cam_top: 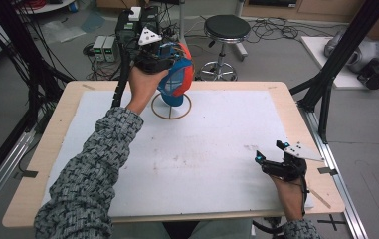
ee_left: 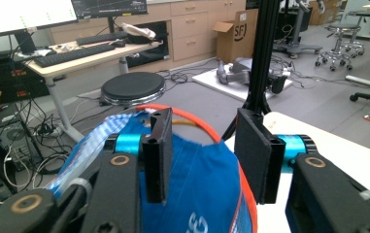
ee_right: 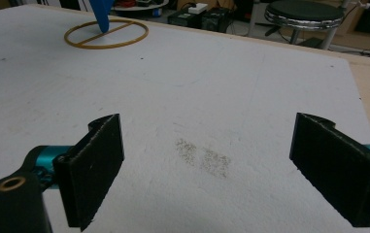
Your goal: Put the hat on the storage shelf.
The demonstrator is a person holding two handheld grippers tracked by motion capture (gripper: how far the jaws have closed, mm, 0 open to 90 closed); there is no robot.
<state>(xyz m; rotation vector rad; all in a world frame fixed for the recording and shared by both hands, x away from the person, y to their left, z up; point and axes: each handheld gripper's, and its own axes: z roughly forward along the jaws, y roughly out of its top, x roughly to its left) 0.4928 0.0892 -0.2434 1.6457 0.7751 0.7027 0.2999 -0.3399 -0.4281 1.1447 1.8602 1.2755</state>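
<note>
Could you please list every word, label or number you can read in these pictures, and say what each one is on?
"SFI", roughly, a bit blurred: on the cardboard box by the drawers.
White letters on the blue cap: cut off at the frame edge, not readable.
Graph on the monitor: too small to read.
Nothing else readable.

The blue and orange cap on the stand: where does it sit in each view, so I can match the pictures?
High view: cap at top centre, under the left gripper.
Left gripper view: cap low in the middle, between the jaws.
Right gripper view: its blue tip at top left.
Shared landmark: black stool.
</note>
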